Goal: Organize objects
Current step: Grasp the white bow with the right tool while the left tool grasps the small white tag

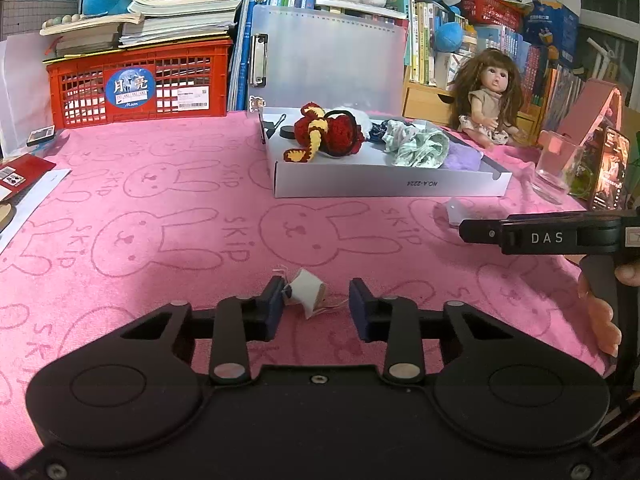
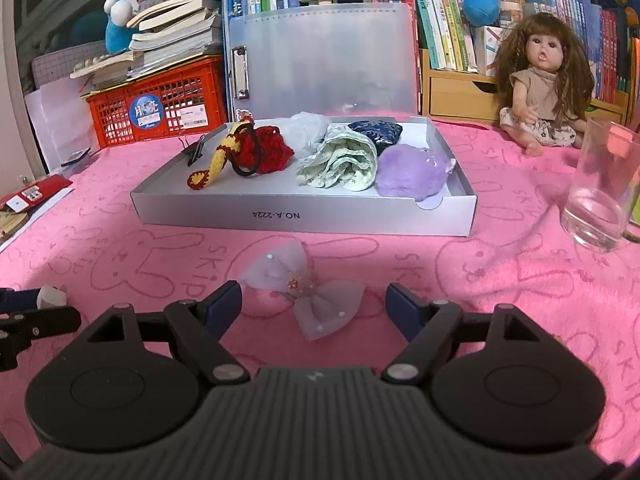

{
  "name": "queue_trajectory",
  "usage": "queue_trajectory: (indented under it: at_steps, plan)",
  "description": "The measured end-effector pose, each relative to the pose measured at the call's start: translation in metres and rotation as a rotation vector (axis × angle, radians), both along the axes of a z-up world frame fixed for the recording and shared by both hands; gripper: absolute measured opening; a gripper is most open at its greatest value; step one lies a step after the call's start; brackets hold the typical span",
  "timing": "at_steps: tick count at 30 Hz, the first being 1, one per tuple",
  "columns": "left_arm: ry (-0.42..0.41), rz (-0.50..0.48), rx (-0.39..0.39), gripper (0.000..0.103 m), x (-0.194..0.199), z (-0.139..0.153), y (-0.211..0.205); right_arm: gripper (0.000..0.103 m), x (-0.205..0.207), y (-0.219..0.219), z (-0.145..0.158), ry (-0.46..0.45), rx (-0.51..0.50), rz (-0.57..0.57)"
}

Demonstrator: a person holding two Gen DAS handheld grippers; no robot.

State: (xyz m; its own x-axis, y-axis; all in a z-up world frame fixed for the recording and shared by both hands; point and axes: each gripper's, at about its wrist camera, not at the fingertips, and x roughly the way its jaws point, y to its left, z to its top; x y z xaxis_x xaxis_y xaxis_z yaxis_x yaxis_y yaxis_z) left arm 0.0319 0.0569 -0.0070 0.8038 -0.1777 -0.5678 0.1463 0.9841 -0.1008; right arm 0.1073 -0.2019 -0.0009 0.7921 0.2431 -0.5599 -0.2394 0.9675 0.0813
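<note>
The left claw (image 1: pixel 316 304) has a small white folded paper tag (image 1: pixel 308 292) between its fingers, touching only the left one. The right claw (image 2: pixel 314 304) is released wide around a pale see-through bow (image 2: pixel 304 286) on the pink bunny table cover (image 2: pixel 480 280). Farther back sits a flat grey box (image 2: pixel 304 216) of soft things.

Count on the pink cloth

One grey tray (image 2: pixel 304 216), one doll (image 2: pixel 536 92), one glass (image 2: pixel 600 196), one red crate (image 2: pixel 160 108), one gauze bow (image 2: pixel 304 284).
</note>
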Motion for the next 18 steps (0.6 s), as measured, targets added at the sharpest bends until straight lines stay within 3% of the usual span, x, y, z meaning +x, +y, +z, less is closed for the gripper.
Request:
queue_trajectory:
  at_steps: [8, 18]
  plan:
    - [-0.008, 0.008, 0.002, 0.029, 0.000, 0.000, -0.002, 0.087, 0.000, 0.005, -0.001, -0.013, -0.007, 0.008]
    - [-0.005, 0.012, -0.017, 0.026, 0.005, 0.003, -0.002, 0.062, -0.001, 0.013, 0.001, -0.037, -0.041, 0.020]
